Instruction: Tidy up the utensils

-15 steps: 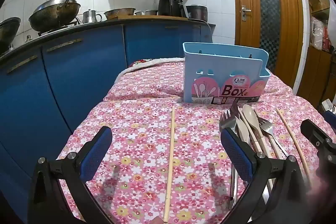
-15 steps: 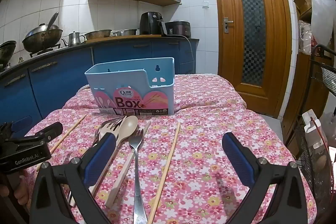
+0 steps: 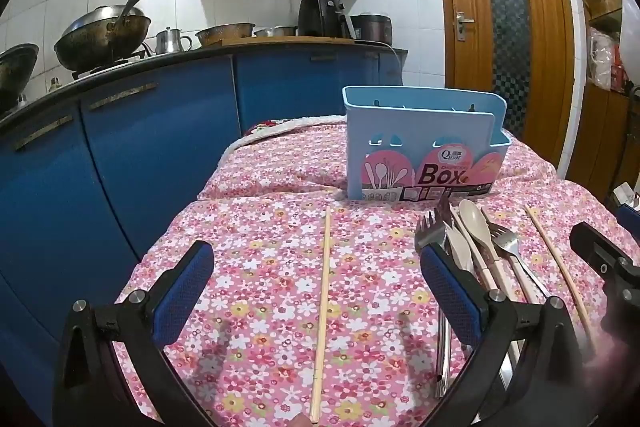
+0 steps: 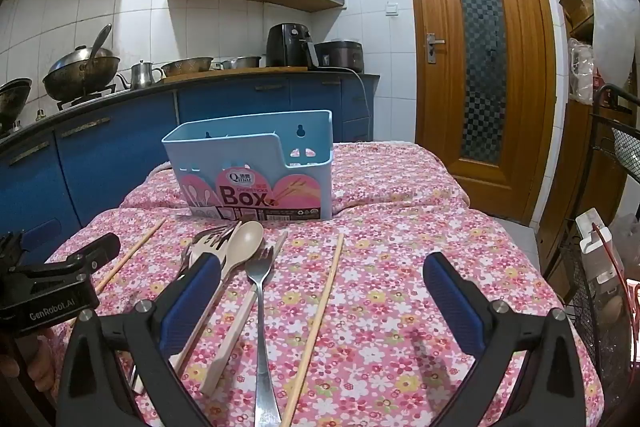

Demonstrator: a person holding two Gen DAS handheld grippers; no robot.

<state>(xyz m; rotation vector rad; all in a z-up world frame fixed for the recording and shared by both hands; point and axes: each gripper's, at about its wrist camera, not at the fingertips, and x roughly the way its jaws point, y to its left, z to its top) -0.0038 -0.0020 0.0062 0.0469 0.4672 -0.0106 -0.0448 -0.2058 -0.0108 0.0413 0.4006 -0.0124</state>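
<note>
Nothing was in the blue utensil box (image 4: pixel 256 167) at the back of the floral tablecloth (image 4: pixel 400 267) as far as I could tell, its inside was mostly hidden. Both the left gripper (image 3: pixel 316 291) and right gripper (image 4: pixel 320 291) were spread wide, holding nothing. I'd start with the lone chopstick (image 3: pixel 323 307) between the left's fingers, pinching mid-length so it wouldn't tip. The beige spoon (image 4: pixel 244 243) and metal fork (image 4: pixel 260 291) lay piled in front of the box.
</note>
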